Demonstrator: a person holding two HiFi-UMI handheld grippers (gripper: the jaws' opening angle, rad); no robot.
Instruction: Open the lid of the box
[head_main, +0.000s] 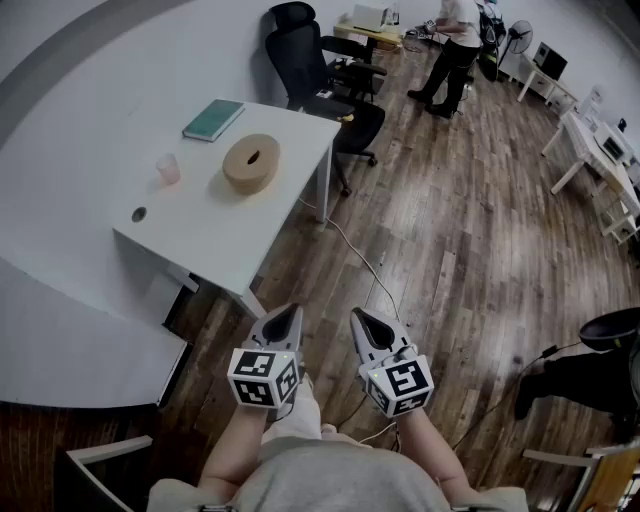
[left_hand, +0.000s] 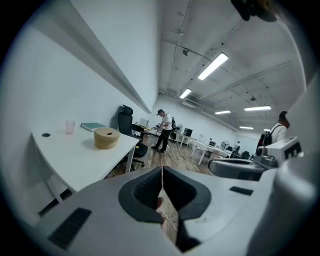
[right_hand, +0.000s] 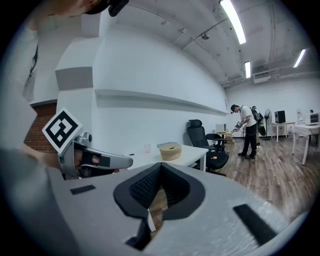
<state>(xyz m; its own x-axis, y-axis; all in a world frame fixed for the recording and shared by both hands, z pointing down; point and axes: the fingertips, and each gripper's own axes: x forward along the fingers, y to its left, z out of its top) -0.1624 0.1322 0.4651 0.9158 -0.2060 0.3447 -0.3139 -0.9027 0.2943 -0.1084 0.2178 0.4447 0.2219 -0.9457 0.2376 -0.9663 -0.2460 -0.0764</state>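
Round tan box, matte, hole in lid, on smooth white table, far left. Left gripper, right gripper: jaws pressed together, empty, side by side, angled slightly down.

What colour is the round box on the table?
Tan round box, with its lid on; the head view shows it best.

White table, upper left of the head view, long edge running toward the lower centre. On it: round tan box near the right edge, closed, with a dark dimple in the top. Green book flat at the far end, above-left of the box. Pinkish cup upright, left of the box, apart from it. Dark round hole in the tabletop below the cup. Table stands on a dark plank floor; a thin cable lies on the planks right of the table.
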